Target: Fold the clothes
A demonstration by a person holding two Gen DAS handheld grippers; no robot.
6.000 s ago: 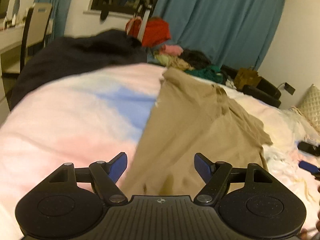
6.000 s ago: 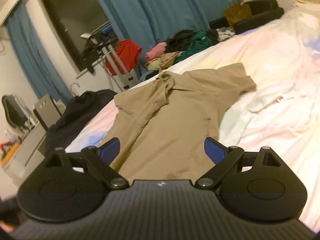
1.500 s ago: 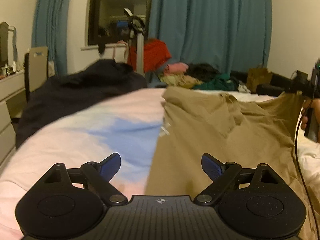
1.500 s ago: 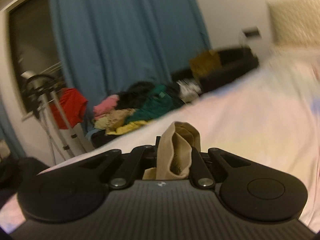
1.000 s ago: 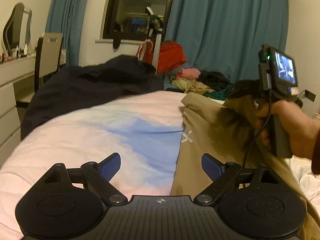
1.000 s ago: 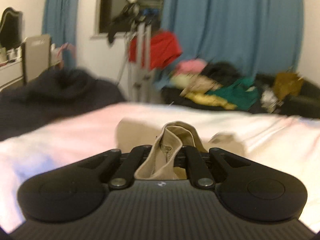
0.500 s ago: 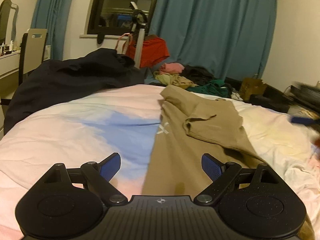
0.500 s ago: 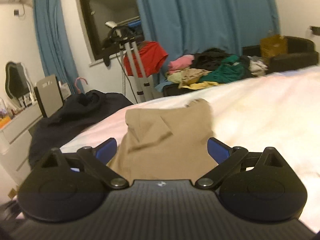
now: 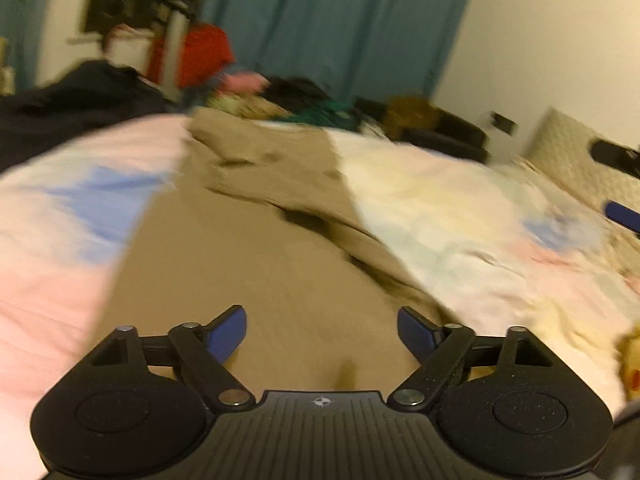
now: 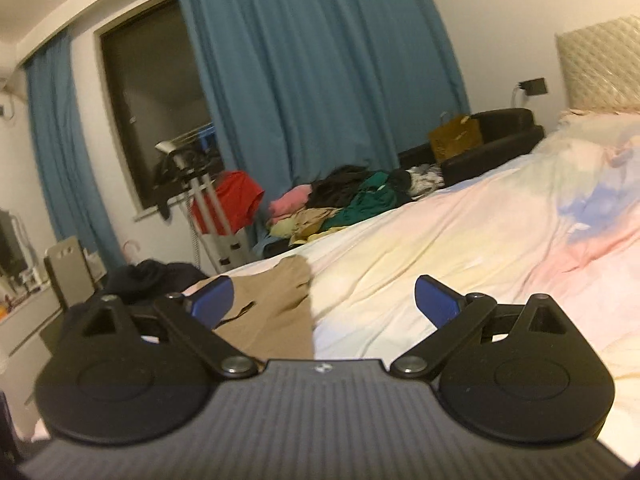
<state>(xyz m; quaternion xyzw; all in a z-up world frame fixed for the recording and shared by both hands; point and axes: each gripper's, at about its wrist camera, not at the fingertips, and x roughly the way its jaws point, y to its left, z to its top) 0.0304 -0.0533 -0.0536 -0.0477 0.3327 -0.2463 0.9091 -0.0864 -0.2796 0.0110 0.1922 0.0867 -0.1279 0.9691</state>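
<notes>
Tan shirt [image 9: 256, 248] is lying spread on pastel bedspread [image 9: 460, 216], one side folded over body. Left gripper [image 9: 322, 332] is being held above shirt's near end, jaws closing, nothing being pinched between blue pads. Right gripper [image 10: 324, 304] is being held over bedspread [image 10: 460, 248] beside shirt [image 10: 272, 312], jaws spread wide, empty. Clothes pile [image 10: 344, 200] is lying beyond bed, under blue curtain [image 10: 320, 80].

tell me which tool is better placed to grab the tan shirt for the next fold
Probably left. The left tool hangs right over the tan shirt, its jaws closing with nothing between them. The right tool is open and sits off over the bedspread, with the shirt only at its left side.
</notes>
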